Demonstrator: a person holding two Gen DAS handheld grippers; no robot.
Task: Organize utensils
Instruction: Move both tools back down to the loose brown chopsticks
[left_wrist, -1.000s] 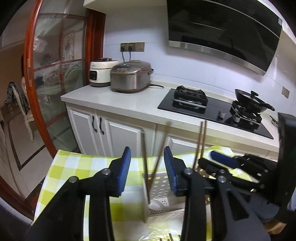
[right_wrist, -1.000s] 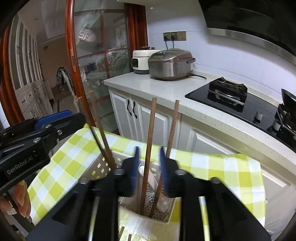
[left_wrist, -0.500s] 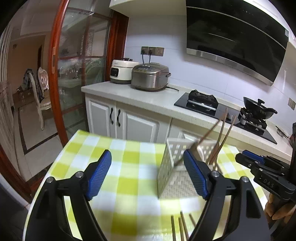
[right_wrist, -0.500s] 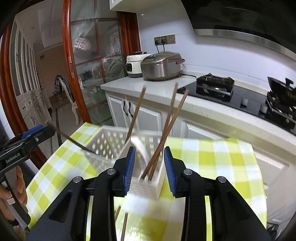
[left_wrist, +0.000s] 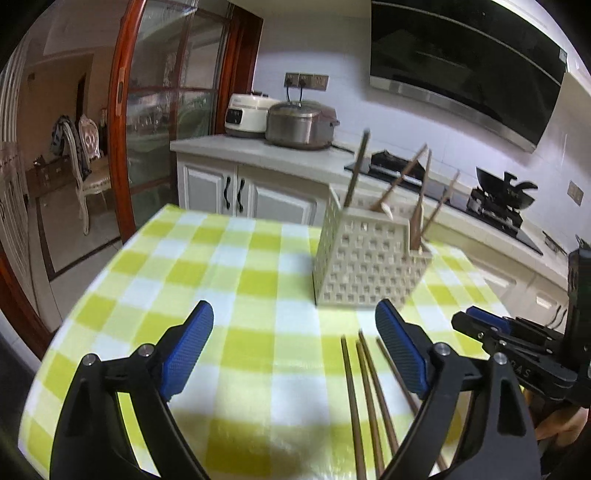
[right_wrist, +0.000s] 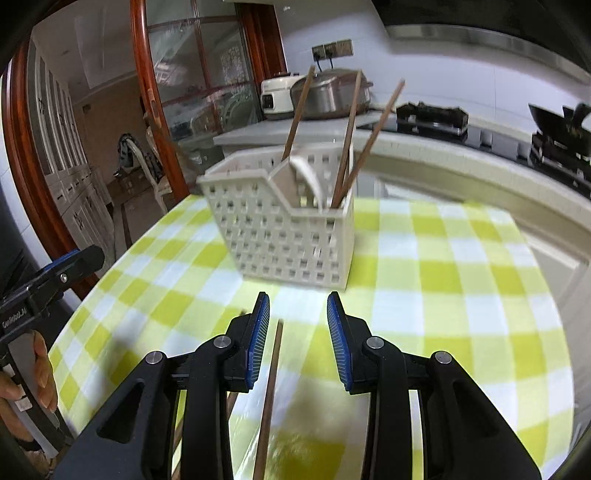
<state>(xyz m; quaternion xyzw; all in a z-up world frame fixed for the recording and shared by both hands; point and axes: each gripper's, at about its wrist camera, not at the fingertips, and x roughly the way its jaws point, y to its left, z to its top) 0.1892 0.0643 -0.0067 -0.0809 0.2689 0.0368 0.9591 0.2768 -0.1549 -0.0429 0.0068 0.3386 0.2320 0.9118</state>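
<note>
A white perforated basket (left_wrist: 365, 266) (right_wrist: 288, 240) stands on the yellow-green checked tablecloth (left_wrist: 229, 280). It holds several brown chopsticks (right_wrist: 295, 114) and a white spoon (right_wrist: 310, 177). Several loose chopsticks (left_wrist: 354, 387) lie on the cloth on the near side of the basket. My left gripper (left_wrist: 293, 306) hovers low over the cloth with its jaws opening wide, and nothing is between the pads. The loose chopsticks lie under its right finger. My right gripper (right_wrist: 297, 295) stands partly open and empty, with one loose chopstick (right_wrist: 271, 387) on the cloth below its left finger.
A kitchen counter (left_wrist: 258, 155) behind the table carries two rice cookers (left_wrist: 299, 125), a black hob and a wok (left_wrist: 506, 192). A glass door with a red frame (left_wrist: 122, 122) and a chair (left_wrist: 88, 162) are at left. A hand (right_wrist: 40, 369) holds the left gripper.
Both grippers have drawn back and down from over the basket, which now stands ahead of them. The left jaws have widened a lot. Loose chopsticks on the cloth have come into view.
</note>
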